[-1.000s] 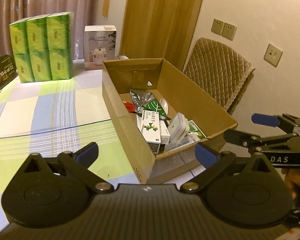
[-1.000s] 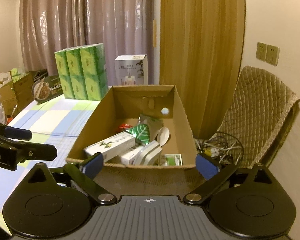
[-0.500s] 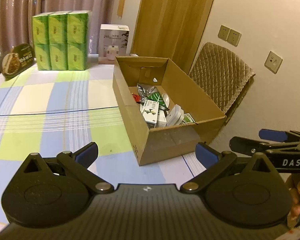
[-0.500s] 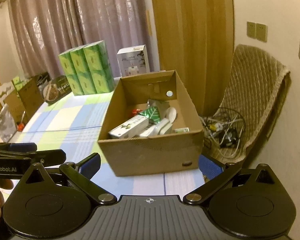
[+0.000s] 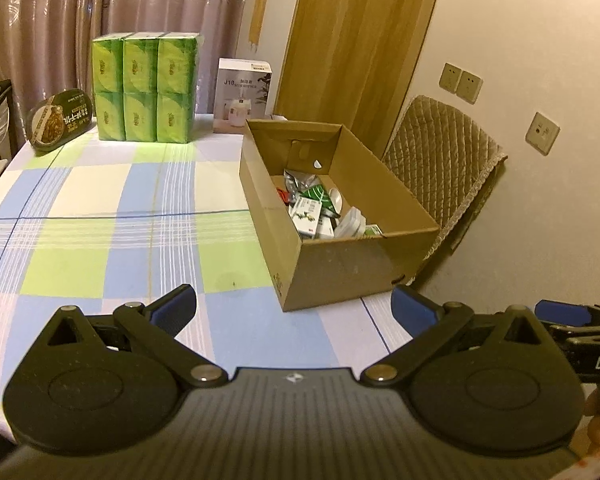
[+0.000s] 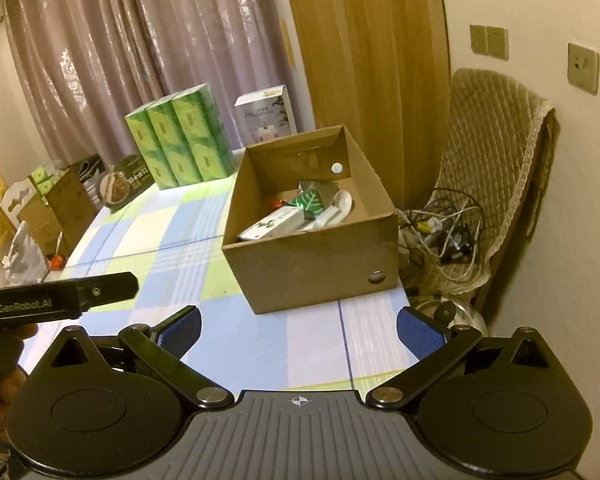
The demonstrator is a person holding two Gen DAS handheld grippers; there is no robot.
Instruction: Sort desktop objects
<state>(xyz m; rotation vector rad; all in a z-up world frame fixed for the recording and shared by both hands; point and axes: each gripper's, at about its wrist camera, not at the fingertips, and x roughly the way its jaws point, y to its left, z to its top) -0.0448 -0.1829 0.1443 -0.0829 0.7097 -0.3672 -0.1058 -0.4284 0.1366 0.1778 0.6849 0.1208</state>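
Jaws wide — both grippers [image 5: 294, 306] level

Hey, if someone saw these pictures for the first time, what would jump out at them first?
Probably the open cardboard box at the right edge of the checked tablecloth, with small packets piled inside. Next, the bright green stack of tissue packs at the far end, by the curtain. Both grippers, left and right, hang open and empty in front.
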